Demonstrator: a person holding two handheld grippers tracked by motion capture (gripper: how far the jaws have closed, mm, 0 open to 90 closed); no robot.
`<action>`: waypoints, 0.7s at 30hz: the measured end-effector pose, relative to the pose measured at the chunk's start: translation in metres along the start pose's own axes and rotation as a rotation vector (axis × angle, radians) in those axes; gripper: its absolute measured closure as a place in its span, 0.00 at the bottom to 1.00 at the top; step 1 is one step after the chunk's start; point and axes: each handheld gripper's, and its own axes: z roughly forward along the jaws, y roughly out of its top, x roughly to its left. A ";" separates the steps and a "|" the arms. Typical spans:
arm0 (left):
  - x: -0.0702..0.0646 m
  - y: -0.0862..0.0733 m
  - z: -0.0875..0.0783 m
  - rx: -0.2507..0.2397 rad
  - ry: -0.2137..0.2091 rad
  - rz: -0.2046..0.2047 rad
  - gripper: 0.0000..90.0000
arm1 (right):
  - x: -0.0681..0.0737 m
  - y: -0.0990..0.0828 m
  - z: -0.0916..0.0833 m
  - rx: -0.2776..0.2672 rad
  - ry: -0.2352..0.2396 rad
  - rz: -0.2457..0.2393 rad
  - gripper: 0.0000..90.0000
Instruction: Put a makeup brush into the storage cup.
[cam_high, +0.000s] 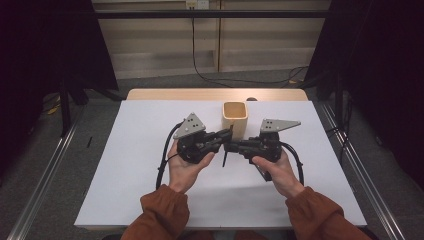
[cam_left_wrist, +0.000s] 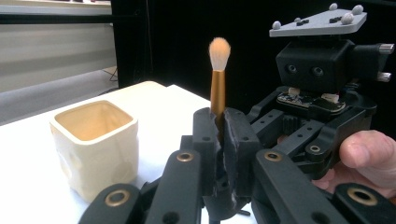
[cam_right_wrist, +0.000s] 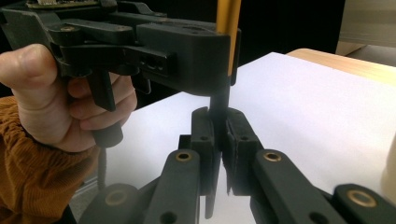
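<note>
A makeup brush (cam_left_wrist: 217, 91) with a gold ferrule, pale bristles and a black handle stands upright between the two grippers. My left gripper (cam_left_wrist: 220, 130) is shut on it just under the ferrule. My right gripper (cam_right_wrist: 218, 135) is shut on the black handle (cam_right_wrist: 219, 100) a little lower, beneath the left gripper's jaws. In the high view the left gripper (cam_high: 226, 136) and right gripper (cam_high: 233, 147) meet tip to tip over the middle of the table. The handle's end (cam_high: 224, 160) pokes out below them.
A cream square cup (cam_high: 235, 117) stands open and upright just behind the grippers, also seen close by as the cup (cam_left_wrist: 95, 144) in the left gripper view. A white sheet (cam_high: 130, 165) covers the table. Metal rails run along both sides of the table on the floor.
</note>
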 end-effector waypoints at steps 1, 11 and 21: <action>0.000 0.000 0.001 -0.003 0.000 0.000 0.93 | 0.000 0.000 0.000 -0.001 0.001 0.004 0.93; 0.000 0.000 0.000 -0.005 0.008 0.010 0.83 | 0.000 0.001 -0.003 -0.009 -0.011 -0.005 0.93; -0.002 0.001 -0.001 -0.031 0.078 0.071 0.43 | -0.002 0.002 -0.006 -0.013 -0.023 -0.013 0.93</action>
